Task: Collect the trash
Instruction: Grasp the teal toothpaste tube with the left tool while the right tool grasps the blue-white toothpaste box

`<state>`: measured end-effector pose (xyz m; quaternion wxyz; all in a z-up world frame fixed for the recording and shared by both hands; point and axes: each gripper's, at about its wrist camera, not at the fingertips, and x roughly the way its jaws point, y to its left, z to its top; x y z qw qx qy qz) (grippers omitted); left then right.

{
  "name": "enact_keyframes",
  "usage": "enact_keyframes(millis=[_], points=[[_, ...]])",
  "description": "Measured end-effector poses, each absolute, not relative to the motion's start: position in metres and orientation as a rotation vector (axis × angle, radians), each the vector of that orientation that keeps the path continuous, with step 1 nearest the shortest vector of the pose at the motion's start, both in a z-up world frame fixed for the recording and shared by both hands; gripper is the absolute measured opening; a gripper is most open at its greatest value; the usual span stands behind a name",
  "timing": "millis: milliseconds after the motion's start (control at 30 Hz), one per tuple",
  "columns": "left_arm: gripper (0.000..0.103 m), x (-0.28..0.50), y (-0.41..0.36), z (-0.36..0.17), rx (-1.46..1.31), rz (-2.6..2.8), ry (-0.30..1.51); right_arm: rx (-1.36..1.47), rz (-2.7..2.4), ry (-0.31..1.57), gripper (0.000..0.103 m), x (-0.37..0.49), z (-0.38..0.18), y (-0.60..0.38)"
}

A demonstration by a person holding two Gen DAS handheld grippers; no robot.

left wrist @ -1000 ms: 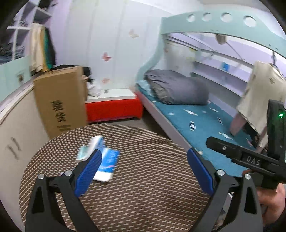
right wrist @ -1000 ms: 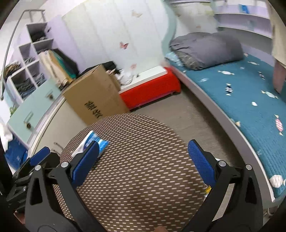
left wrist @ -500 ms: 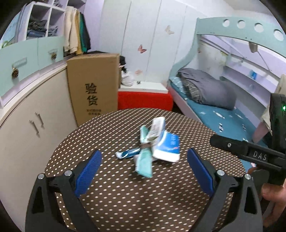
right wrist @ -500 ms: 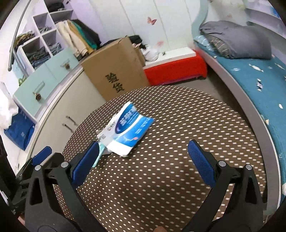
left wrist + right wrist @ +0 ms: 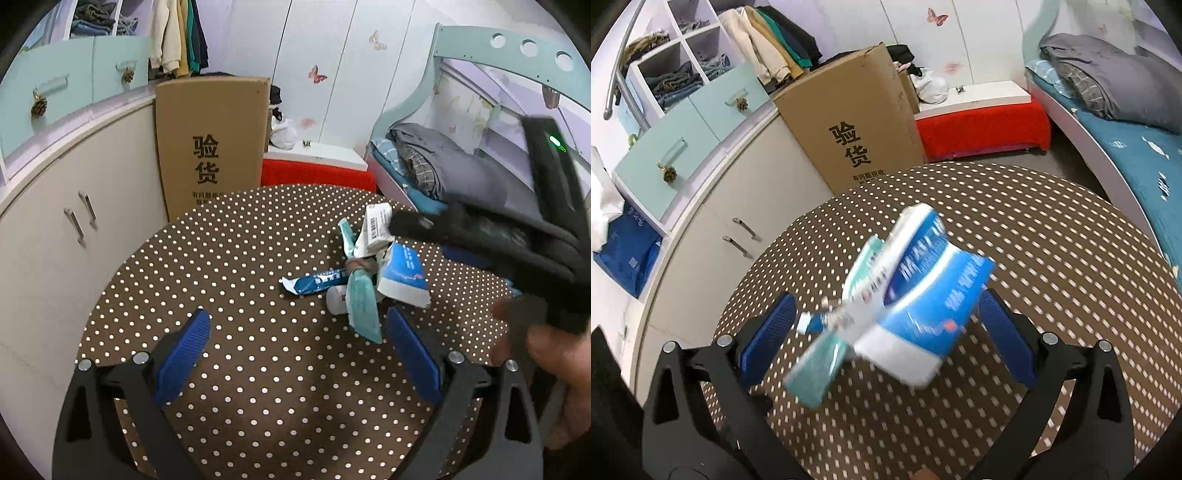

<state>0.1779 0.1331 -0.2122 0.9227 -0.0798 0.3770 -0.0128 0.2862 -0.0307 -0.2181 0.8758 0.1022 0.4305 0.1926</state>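
A heap of trash, its blue-and-white packet [image 5: 923, 314] uppermost beside a teal wrapper [image 5: 364, 306], lies on the dotted round table [image 5: 240, 295] just ahead of the right gripper [image 5: 886, 339] and forward-right of the left gripper [image 5: 297, 354], both spread wide and empty.

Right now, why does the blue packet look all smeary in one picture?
Right wrist view: the blue packet and green wrapper are streaked by motion blur. Left wrist view: the same trash looks sharp, but the right gripper is blurred.
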Motion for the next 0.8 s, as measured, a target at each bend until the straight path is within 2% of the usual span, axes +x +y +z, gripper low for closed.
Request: enact_keyframes(millis=[67,133,167,200,233,300,700,800], points=[[0.094,0.182,0.13,-0.216,-0.157,-0.032,0.781,0.216,0.39,0.913,0.097,0.297,-0.225,-0.026],[0.094,0.186,0.128,-0.219,-0.15,-0.034,0.787,0.198,0.377,0.941,0.087,0.308,-0.236,-0.021],[0.094,0.189,0.126,-0.22,-0.148,-0.037,0.79,0.195,0.374,0.957,0.068,0.31,-0.24,-0.02],[0.094,0.191,0.124,-0.221,-0.145,-0.04,0.793,0.203,0.376,0.971,0.044,0.31,-0.244,-0.022],[0.094,0.193,0.122,-0.221,-0.141,-0.043,0.794,0.214,0.384,0.973,0.042,0.309,-0.246,-0.027],[0.094,0.197,0.118,-0.22,-0.122,-0.052,0.791,0.215,0.387,0.965,0.031,0.301,-0.246,-0.041],[0.092,0.247,0.074,-0.235,0.058,-0.078,0.824,0.249,0.387,0.915,0.027,0.252,-0.24,-0.119],[0.044,0.255,0.066,-0.242,0.066,-0.14,0.857,0.259,0.395,0.897,0.027,0.244,-0.237,-0.127]])
